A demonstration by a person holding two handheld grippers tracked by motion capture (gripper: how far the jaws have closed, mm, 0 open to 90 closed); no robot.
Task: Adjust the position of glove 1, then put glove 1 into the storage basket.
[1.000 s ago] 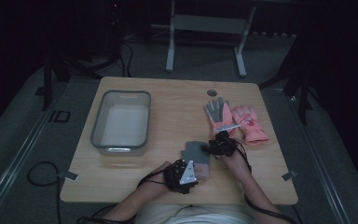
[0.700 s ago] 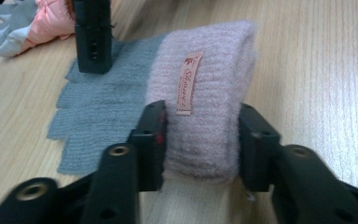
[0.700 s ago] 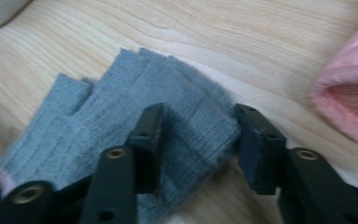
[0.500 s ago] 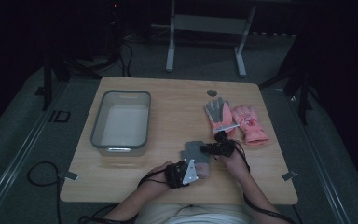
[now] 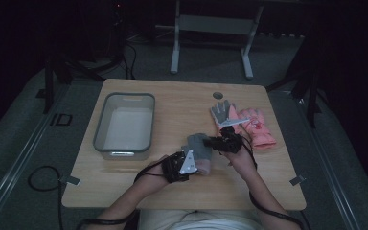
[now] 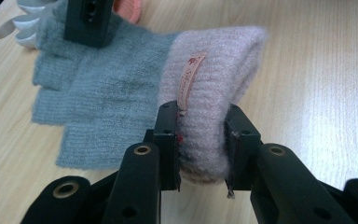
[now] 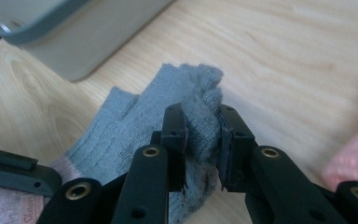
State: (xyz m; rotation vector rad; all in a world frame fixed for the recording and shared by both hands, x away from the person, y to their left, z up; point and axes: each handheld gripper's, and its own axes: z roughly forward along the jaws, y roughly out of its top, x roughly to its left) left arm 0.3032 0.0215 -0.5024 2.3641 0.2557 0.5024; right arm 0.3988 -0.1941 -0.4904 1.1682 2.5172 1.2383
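Observation:
A grey knitted fingerless glove (image 5: 199, 144) with a pink cuff (image 6: 214, 88) lies on the wooden table (image 5: 172, 191) near its front middle. My left gripper (image 6: 202, 144) is shut on the pink cuff, which bulges between the jaws. My right gripper (image 7: 202, 140) is shut on the grey finger end of the same glove (image 7: 140, 126) and bunches the knit. In the high view the left gripper (image 5: 191, 163) holds the near end and the right gripper (image 5: 213, 142) the far right side.
A grey plastic bin (image 5: 124, 125) stands at the left of the table, its corner (image 7: 74, 42) close behind the glove. A grey-and-white glove (image 5: 220, 113) and a pink padded glove (image 5: 256, 125) lie at the right. A round hole (image 5: 217, 95) is near the back edge.
Both hands have barely shifted. Each gripper keeps its hold on the grey glove at the same spot on the table.

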